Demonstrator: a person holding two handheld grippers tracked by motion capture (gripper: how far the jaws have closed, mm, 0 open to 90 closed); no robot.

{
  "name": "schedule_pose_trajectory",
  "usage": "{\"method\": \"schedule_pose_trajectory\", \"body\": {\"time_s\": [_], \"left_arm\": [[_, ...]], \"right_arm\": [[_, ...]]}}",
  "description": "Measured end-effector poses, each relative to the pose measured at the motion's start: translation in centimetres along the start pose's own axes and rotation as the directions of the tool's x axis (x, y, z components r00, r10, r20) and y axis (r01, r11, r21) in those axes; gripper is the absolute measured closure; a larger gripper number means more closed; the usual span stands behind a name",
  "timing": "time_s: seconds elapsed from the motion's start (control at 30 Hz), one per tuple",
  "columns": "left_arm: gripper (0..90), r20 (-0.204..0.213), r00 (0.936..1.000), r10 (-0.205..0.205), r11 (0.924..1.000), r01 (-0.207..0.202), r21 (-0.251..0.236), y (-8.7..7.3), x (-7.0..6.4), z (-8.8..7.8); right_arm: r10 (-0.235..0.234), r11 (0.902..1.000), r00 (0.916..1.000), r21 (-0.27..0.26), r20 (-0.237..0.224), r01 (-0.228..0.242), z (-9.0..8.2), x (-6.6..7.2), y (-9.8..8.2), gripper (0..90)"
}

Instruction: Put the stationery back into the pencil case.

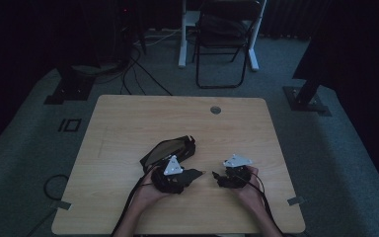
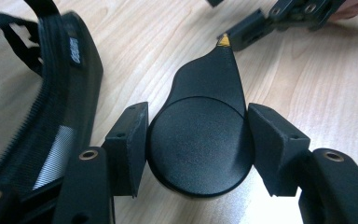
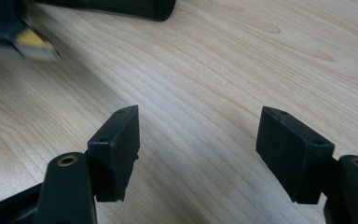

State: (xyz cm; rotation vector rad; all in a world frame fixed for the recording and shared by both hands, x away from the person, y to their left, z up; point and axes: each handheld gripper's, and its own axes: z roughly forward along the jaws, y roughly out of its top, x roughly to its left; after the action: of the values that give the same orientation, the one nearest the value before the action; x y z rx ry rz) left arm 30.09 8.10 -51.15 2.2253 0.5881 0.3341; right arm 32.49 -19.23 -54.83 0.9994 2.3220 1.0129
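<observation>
L tongs [image 2: 198, 144] pinching black round-ended tool [image 2: 200, 135], yellow tip twd R tongs [image 3: 198, 154], spread over bare table [image 3: 223, 60].

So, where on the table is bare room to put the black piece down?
Bare wood lies beyond the mesh pouch toward the round hole, and along the table left and right edges. It is crowded near the front middle, where left gripper with the black piece faces right gripper.
</observation>
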Motion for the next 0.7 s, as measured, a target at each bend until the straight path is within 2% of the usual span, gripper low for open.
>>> {"method": "schedule_pose_trajectory", "body": {"time_s": [0.7], "left_arm": [[41.8,-0.014,0.9999,-0.003,0.9984,0.003,-0.057,1.2,0.9,-2.6]], "right_arm": [[0.000,0.9999,1.0000,0.013,-0.002,0.000,0.4,-0.1,-0.1,29.7]]}}
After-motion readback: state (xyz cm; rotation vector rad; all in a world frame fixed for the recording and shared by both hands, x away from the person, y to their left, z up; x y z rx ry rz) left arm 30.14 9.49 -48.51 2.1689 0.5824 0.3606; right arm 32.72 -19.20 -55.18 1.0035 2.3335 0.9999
